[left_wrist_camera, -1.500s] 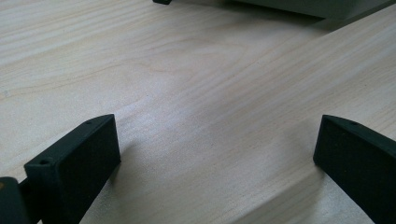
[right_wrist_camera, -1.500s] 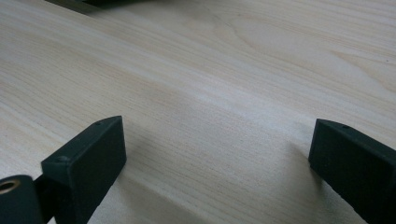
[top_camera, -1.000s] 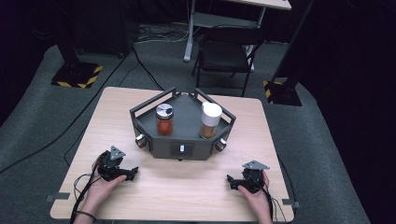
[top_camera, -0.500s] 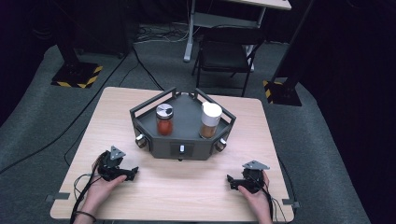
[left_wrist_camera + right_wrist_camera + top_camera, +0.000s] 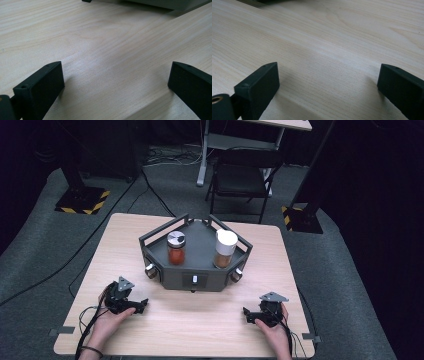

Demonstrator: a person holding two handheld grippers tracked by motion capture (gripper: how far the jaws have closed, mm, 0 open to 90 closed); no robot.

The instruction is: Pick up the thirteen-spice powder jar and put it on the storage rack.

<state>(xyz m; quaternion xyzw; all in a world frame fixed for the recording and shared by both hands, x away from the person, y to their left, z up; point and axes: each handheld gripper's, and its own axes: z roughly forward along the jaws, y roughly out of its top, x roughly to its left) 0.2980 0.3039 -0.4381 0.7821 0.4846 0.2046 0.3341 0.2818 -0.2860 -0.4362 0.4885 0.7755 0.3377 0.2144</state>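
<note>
Jars: the red jar (image 5: 176, 249) and the white-capped jar (image 5: 225, 248) stood upright in the dark tray (image 5: 197, 275), ahead of both tongs and between them, well apart from either. The left gripper (image 5: 134, 306) lay low on the table (image 5: 200, 325), jaws spread wide and holding nothing; the right gripper (image 5: 251, 315) lay likewise, wide open and empty. Judged from here, a reach straight forward could catch a jaw on the tray's raised rail. A grip taken high on the tall white-capped jar might tip it against the rail or spill it.
</note>
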